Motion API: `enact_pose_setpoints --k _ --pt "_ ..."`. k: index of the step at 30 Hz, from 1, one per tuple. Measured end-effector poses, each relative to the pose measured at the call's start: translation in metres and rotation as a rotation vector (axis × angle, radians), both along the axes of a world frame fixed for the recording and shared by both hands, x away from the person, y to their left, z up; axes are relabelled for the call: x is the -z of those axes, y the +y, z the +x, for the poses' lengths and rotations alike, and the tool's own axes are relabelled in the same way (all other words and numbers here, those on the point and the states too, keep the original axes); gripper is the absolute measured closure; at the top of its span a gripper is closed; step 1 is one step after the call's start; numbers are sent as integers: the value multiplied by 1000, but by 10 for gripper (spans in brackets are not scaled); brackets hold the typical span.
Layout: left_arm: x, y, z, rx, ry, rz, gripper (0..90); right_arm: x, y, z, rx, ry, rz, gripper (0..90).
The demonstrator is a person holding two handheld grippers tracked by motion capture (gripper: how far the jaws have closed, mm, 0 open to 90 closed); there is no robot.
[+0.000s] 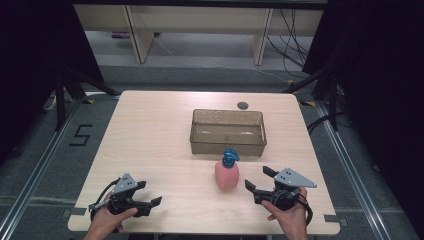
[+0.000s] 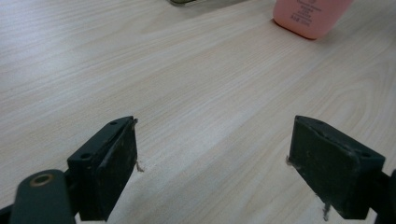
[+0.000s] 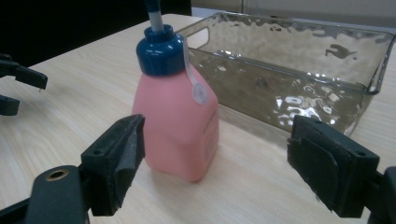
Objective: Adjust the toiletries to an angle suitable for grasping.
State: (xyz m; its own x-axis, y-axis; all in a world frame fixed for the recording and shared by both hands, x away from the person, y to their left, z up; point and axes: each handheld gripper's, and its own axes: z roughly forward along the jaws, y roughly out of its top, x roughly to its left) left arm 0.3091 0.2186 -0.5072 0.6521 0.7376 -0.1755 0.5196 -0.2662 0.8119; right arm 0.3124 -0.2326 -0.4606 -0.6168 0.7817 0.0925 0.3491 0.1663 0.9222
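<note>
A pink pump bottle (image 1: 227,174) with a blue cap and pump head stands upright on the wooden table (image 1: 150,130), just in front of a clear plastic bin (image 1: 228,131). My right gripper (image 1: 259,179) is open to the right of the bottle, its jaws pointing left toward it. In the right gripper view the bottle (image 3: 180,121) stands ahead between the spread jaws, nearer the left one, with the bin (image 3: 299,79) behind. My left gripper (image 1: 150,194) is open near the table's front left. The bottle's base (image 2: 310,16) shows far off in the left gripper view.
The bin looks empty. A small dark round hole (image 1: 242,105) sits in the table behind it. The floor beside the table carries a "5" marking (image 1: 81,135), and cables (image 1: 295,45) trail at the back right.
</note>
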Motion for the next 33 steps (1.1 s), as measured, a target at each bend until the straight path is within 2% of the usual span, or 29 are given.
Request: enact_pose_setpoints --k 2,3,4,5,6,7,9,10,11,12,15,16,17,19,20,21,22,23,24,25,26,27,29,31,33 --pt "0 0 0 -3 0 -6 147 -2 2 2 -12 -2 -3 197" --pt "0 0 0 0 -2 -7 147 -2 2 3 -17 -22 -19 197" --pt "1 0 0 -1 -2 -8 147 -3 4 2 -18 -2 -8 197" --pt "1 0 0 -1 -2 -8 147 -3 4 2 -18 -2 -8 197" --pt "0 0 0 -1 -1 -8 147 -3 5 4 -22 -21 -19 198" --pt "0 0 0 -3 -1 -8 147 -4 10 4 -24 -2 -2 199" --pt "0 0 0 -3 2 -7 147 -4 12 8 -39 -28 -14 200" --pt "0 0 0 -1 4 -3 147 -4 14 7 -36 -13 -5 200" --pt "-1 0 0 0 6 2 147 -4 15 9 -39 -26 -21 201" --pt "-1 1 0 3 6 6 147 -4 18 9 -44 -1 1 202" --pt "-1 0 0 3 5 5 147 -5 19 11 -51 -9 -16 203" --pt "-1 0 0 3 5 6 147 -5 21 15 -62 -25 -12 203" --pt "0 0 0 2 -1 -2 147 -4 23 15 -62 -10 7 203" --pt "0 0 0 -1 0 -7 147 -5 23 17 -60 -23 -15 204" --pt "0 0 0 -1 0 -7 147 -4 26 18 -62 -15 15 205" --pt "0 0 0 0 0 -5 147 -5 26 18 -61 -7 6 206" --pt "0 0 0 0 0 -5 147 -4 27 21 -84 -25 10 208" --pt "0 0 0 3 0 0 147 -4 27 21 -84 -25 10 208" --pt "1 0 0 2 -2 -11 147 -5 30 21 -68 -3 22 210" --pt "1 0 0 2 -2 -11 147 -5 29 23 -76 -10 6 211" --pt "1 0 0 -7 -5 -12 147 -4 30 25 -86 -23 13 211" --pt "1 0 0 1 -1 -12 147 -5 30 25 -72 -22 -1 211" --pt "0 0 0 -1 4 -7 147 -4 34 26 -87 12 22 211" --pt "0 0 0 -2 5 -6 147 -5 33 27 -82 -5 4 211" --pt "0 0 1 -4 4 -7 147 -3 38 30 -100 13 24 211"
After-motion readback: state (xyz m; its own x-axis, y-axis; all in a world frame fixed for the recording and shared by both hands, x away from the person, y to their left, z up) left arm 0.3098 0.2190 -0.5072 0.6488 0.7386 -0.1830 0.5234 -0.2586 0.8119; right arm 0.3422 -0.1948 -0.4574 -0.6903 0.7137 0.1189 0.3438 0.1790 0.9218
